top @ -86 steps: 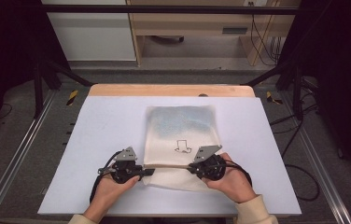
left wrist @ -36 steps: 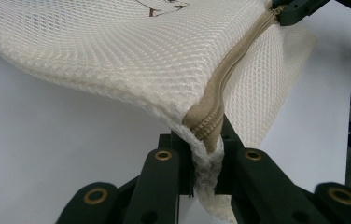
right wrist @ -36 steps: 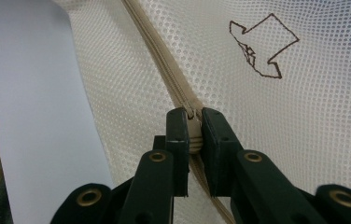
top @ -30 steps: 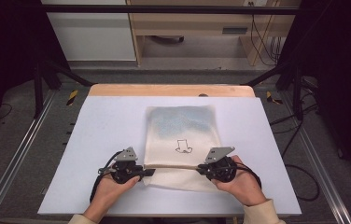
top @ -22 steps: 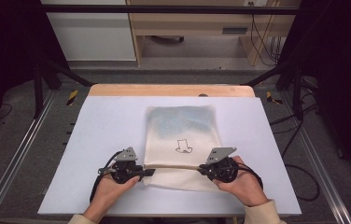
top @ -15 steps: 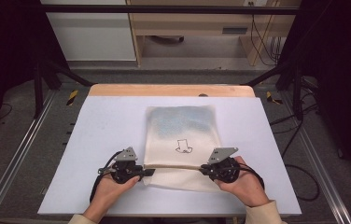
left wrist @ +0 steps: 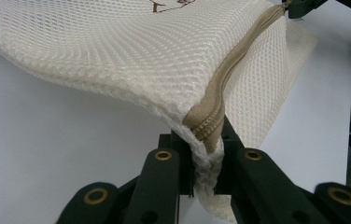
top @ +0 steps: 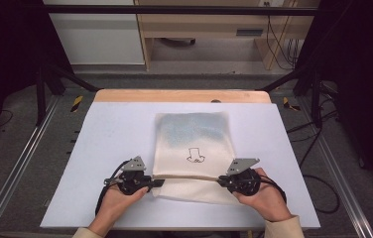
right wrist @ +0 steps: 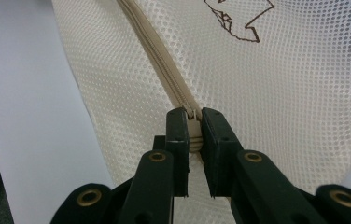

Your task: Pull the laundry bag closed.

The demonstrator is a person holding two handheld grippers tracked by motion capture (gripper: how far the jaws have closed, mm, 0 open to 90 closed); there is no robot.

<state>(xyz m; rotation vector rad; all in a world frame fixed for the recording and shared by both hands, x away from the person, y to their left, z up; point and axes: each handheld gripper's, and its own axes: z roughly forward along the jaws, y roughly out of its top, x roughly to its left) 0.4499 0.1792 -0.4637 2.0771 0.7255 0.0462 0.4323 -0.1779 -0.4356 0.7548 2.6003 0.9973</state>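
A white mesh bag with a small dark drawing lies flat in the middle of the white table. A beige zipper runs across its near part. My left gripper is shut on the bag's left end, and in the left gripper view its jaws pinch the mesh corner right at the zipper's end. My right gripper is shut on the zipper at the bag's right side. In the right gripper view the zipper slider sits clamped in the right gripper, with the zipper tape running away from it.
A wooden strip borders the table's far edge. Metal rails run along both sides on the floor. Cables lie on the floor at the right. Wooden furniture stands behind the table.
The right gripper has slid a little to the right along the zipper. The left gripper and the bag's left end have stayed put.
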